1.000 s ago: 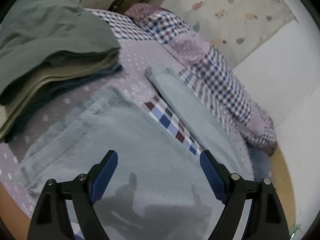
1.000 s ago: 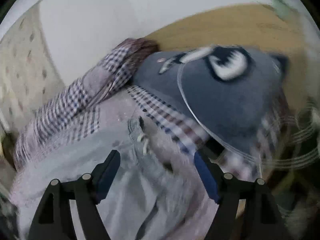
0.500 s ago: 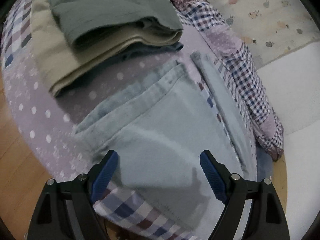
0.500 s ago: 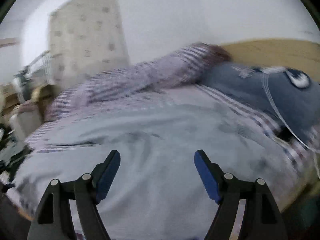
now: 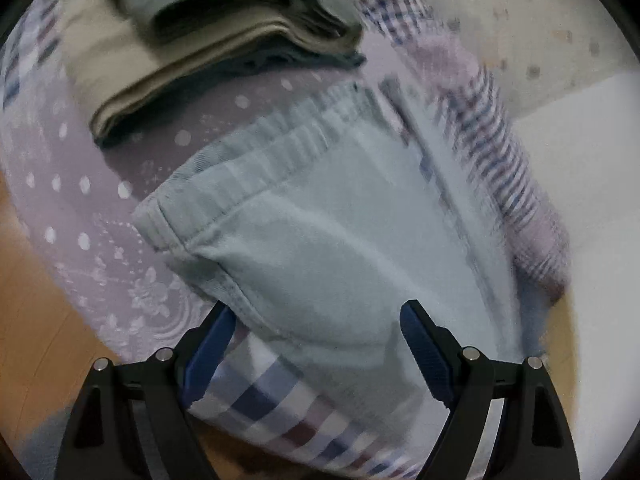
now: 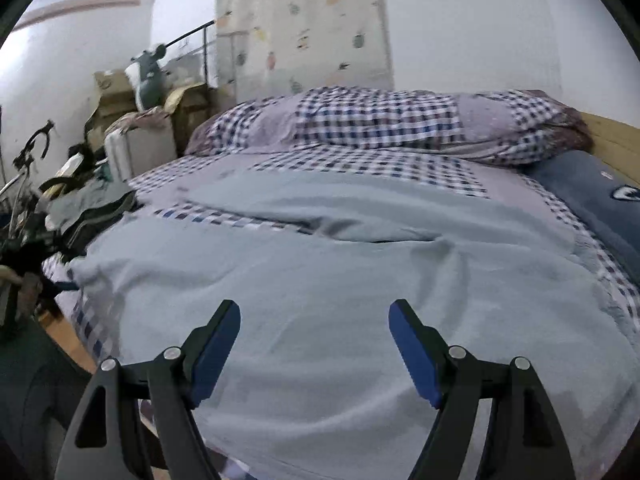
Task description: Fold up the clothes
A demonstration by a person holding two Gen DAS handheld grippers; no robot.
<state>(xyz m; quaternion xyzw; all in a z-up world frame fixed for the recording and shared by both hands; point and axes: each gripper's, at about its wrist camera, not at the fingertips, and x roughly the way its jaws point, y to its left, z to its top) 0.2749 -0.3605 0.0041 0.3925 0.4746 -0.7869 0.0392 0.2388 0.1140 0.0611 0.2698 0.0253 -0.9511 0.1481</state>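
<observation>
Spread across the bed, light blue trousers lie beneath the left gripper and right gripper, both wide apart, empty.

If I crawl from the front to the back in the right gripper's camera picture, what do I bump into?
right gripper → light blue pants → checked bedspread → checked pillow → fruit-print curtain

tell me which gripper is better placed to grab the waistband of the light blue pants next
Left. The left gripper is open right by the waistband corner; the right gripper hovers over plain fabric of the pants.
</observation>
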